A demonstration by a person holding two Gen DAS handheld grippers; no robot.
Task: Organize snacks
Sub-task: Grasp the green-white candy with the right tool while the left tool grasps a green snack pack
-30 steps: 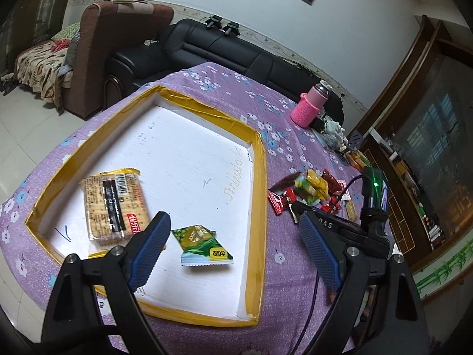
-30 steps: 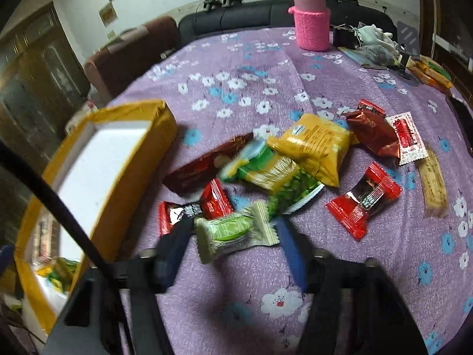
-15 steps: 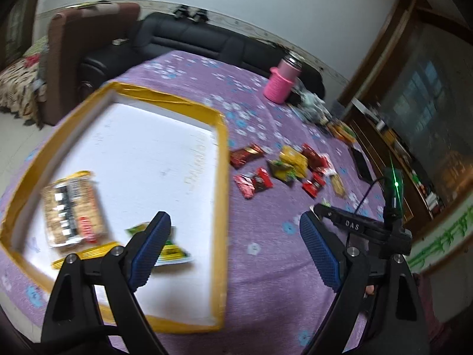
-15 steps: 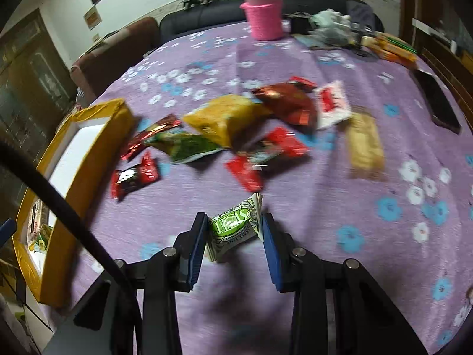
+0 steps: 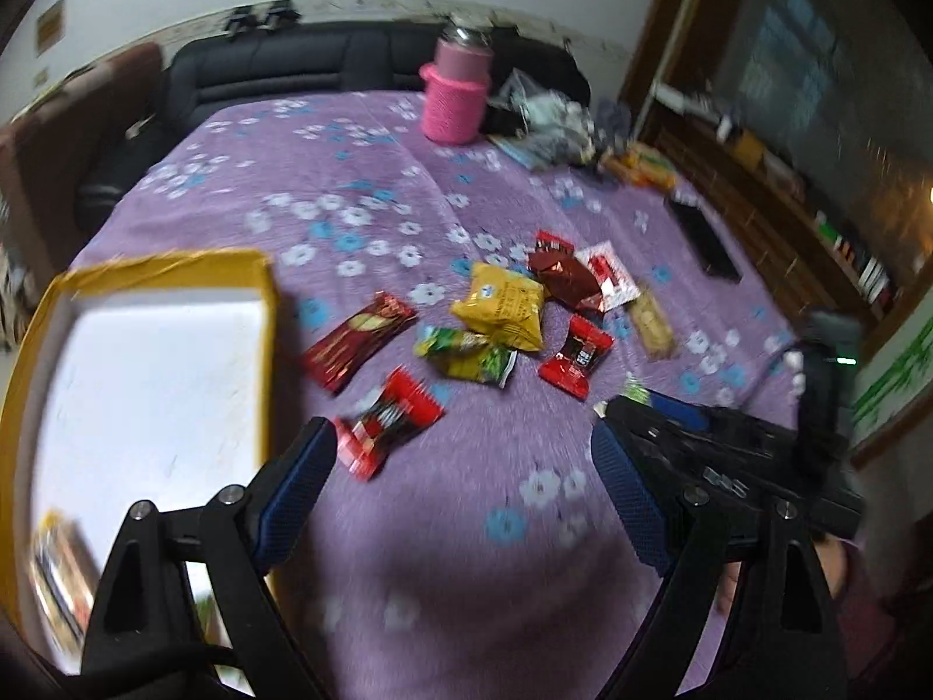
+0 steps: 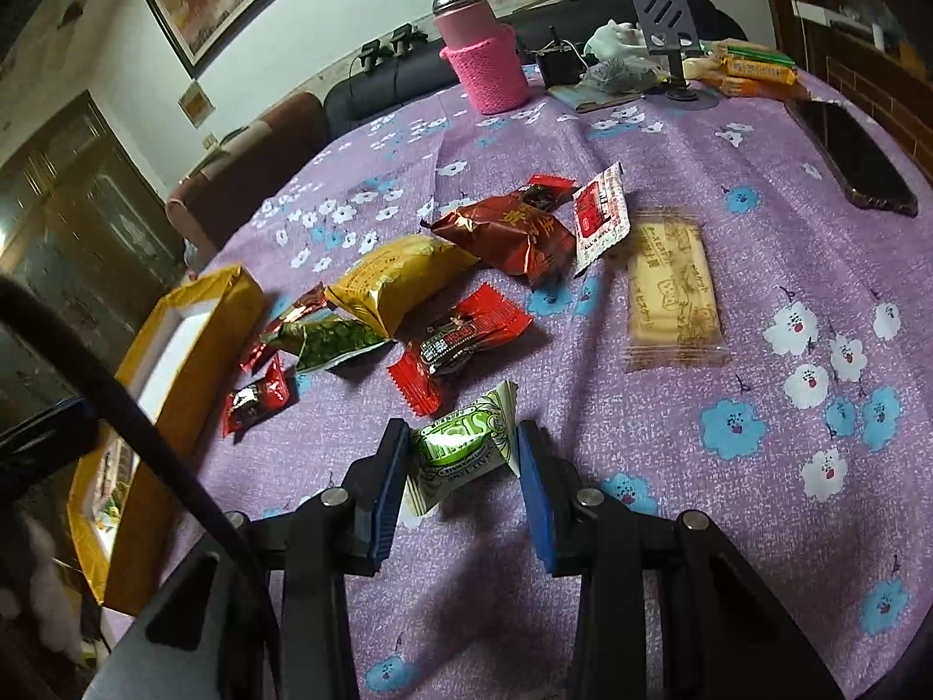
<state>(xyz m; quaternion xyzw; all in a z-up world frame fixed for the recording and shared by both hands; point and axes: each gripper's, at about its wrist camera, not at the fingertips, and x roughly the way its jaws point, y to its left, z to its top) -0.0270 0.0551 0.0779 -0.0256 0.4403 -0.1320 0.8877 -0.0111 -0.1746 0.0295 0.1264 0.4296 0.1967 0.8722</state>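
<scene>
While hanging over the purple flowered cloth [image 5: 361,186] in the left wrist view, left gripper [image 5: 460,472] gapes wide, grasping nothing; red candy [image 5: 388,420] lies just ahead of its left finger, yellow-rimmed box [image 5: 262,315] at left.

Right wrist view: right gripper [image 6: 460,458] clenched on green-and-white candy [image 6: 460,449], lifted near the snack heap [image 6: 466,268].

Nine loose snack packets [image 6: 402,286] on the cloth (one gripped), one box [image 6: 192,344], one flask [image 6: 484,64]

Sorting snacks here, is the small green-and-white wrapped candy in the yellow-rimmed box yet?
Out: the green-and-white wrapped candy sits clamped in the right hand-held gripper, above the tablecloth.
</scene>
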